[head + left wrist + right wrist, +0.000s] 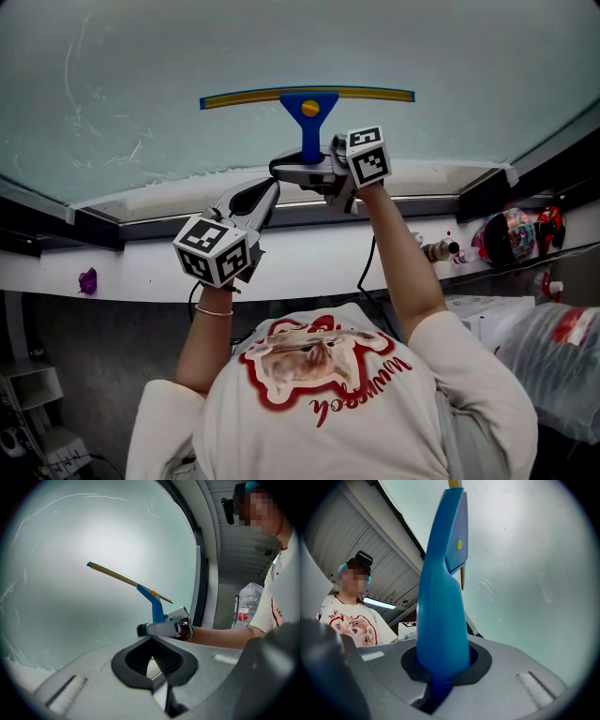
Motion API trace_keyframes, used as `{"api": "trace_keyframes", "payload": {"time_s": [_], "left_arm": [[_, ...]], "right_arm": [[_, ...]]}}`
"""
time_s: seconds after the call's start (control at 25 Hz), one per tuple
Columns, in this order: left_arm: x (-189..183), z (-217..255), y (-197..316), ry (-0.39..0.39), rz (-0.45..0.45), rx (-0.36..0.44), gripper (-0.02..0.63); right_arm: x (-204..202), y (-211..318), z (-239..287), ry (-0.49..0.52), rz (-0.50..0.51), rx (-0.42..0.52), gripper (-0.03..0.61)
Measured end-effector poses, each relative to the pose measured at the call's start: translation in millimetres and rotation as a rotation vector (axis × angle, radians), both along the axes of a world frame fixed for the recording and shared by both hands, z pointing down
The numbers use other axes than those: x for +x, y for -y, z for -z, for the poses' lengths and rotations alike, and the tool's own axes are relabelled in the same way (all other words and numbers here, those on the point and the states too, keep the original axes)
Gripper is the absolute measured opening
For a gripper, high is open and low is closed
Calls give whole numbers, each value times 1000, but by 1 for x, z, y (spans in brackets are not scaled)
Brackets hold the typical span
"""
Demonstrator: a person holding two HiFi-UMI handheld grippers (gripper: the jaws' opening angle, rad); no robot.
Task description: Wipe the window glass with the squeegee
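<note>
Holding: right gripper (443,670) clamped on squeegee (307,112) handle
Contact: blade (375,94) against glass (169,66), twelve o'clock
Idle: left gripper (255,202) closed, empty, seven o'clock of right gripper

blue squeegee (308,127), yellow blade (375,93), pale teal glass (234,47).

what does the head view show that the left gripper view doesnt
Only the head view: the marker cube on the left claw, and a small purple object on the white sill. Only the left gripper view: the left claw seen along its own jaws, which are together with nothing between them. Both: the squeegee with its blade at the window glass, its blue handle clamped in the right claw.
</note>
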State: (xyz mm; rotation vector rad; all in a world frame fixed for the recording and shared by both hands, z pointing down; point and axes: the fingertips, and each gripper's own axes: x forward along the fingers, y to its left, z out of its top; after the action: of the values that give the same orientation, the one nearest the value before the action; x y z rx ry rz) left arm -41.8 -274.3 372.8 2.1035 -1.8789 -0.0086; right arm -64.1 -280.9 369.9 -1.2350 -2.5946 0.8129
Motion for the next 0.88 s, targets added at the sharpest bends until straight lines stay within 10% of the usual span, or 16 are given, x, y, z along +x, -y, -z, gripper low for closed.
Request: {"api": "trace_keyframes", "payload": {"time_s": [0.88], "left_arm": [[4, -39, -4, -43, -14, -63, 6]], "right_arm": [[3, -4, -41, -45, 14, -50, 49]]}}
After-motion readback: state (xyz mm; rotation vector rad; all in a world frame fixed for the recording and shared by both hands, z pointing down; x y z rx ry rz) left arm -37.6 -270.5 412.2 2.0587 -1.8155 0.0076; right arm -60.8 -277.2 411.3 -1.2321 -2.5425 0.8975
